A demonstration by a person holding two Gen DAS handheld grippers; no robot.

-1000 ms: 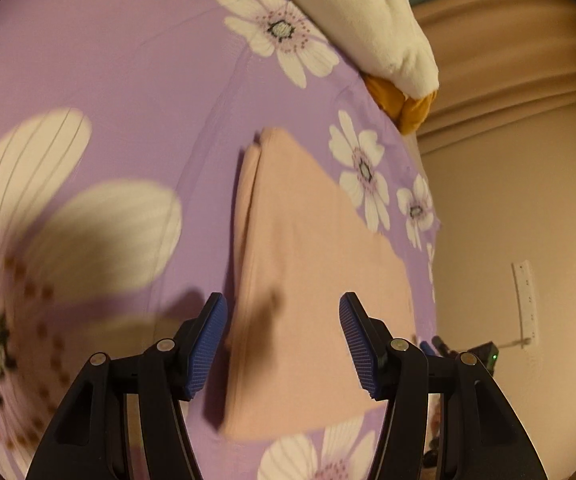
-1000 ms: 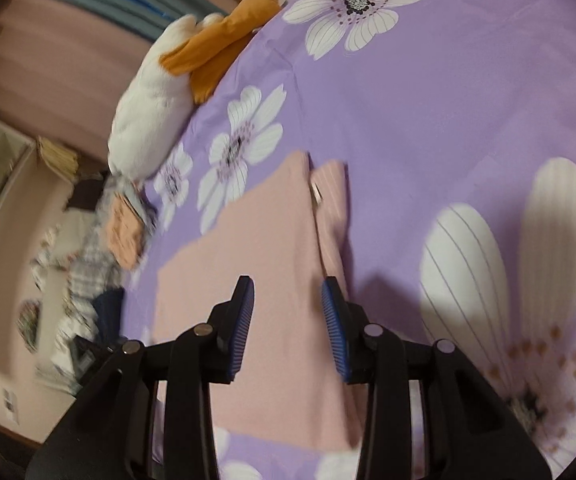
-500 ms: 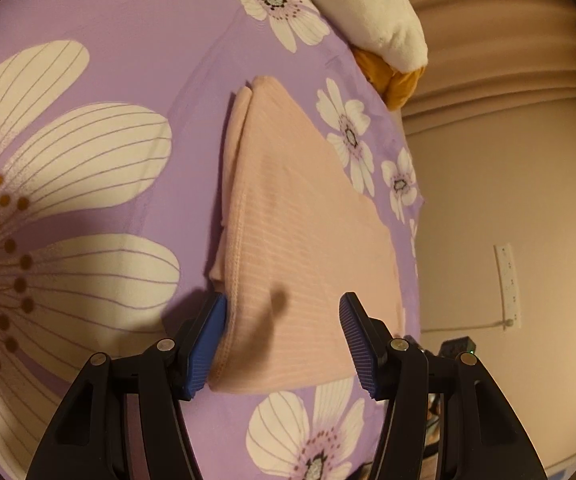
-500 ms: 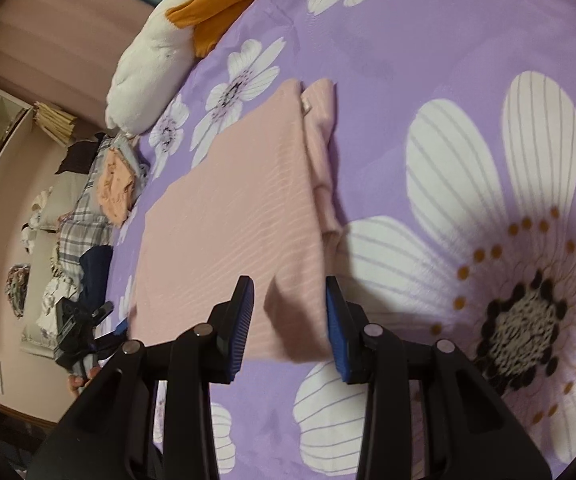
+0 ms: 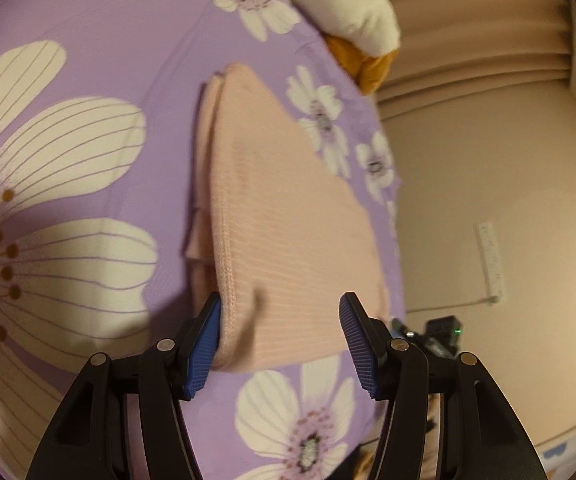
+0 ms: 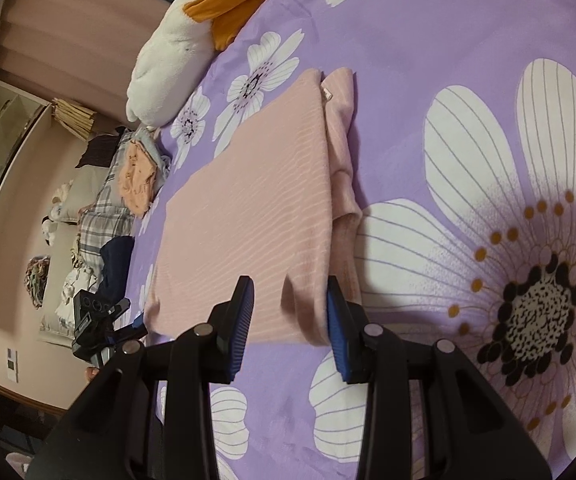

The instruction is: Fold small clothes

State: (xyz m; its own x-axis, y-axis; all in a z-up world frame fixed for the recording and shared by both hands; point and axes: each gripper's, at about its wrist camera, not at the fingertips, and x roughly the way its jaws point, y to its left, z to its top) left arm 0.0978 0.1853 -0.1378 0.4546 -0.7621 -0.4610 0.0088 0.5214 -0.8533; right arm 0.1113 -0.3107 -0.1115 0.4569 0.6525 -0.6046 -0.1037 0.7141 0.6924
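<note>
A pink ribbed garment (image 5: 288, 220) lies folded in a long strip on the purple flowered bedspread (image 5: 87, 60). My left gripper (image 5: 279, 336) stands open over its near end, with the left pad against the cloth's side edge and the right pad above the far corner. In the right wrist view the same garment (image 6: 247, 208) shows a folded sleeve along its right side. My right gripper (image 6: 290, 324) is open too, its two pads straddling the near right corner. Neither pair of pads pinches the cloth.
A white and orange plush toy (image 6: 167, 64) lies at the bedspread's (image 6: 428, 40) far edge, also in the left wrist view (image 5: 348, 0). A pile of other clothes (image 6: 107, 208) sits beyond the bed's left side. The bed's edge and a wall (image 5: 508, 160) lie to the right.
Both grippers have come closer to the pink garment's near end and lower over it. Their jaws have kept the same width. The garment itself has not shifted.
</note>
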